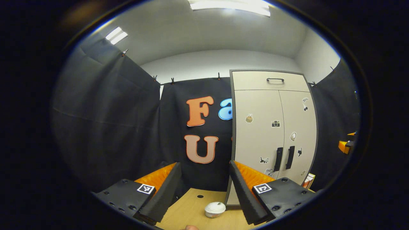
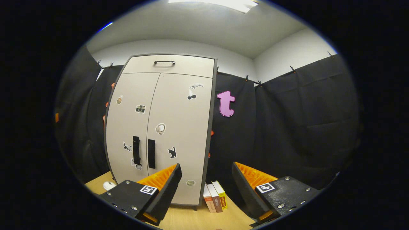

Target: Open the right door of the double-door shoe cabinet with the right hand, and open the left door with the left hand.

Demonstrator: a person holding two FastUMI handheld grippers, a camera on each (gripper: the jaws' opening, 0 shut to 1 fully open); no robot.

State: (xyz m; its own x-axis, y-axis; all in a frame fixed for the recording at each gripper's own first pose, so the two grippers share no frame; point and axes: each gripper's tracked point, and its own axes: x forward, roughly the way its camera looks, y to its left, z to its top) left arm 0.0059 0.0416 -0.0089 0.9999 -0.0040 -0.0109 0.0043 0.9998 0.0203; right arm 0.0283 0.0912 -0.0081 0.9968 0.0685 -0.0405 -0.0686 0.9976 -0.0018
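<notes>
Right tool (image 2: 207, 179), jaws spread and empty, has the right door's upright handle (image 2: 151, 153) at ten o'clock, well apart; left tool (image 1: 205, 179) likewise released

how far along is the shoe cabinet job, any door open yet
Nothing done yet: the right door and left door sit flush and shut. In hand: the right gripper and left gripper are open, short of the handles. Both doors remain.
</notes>
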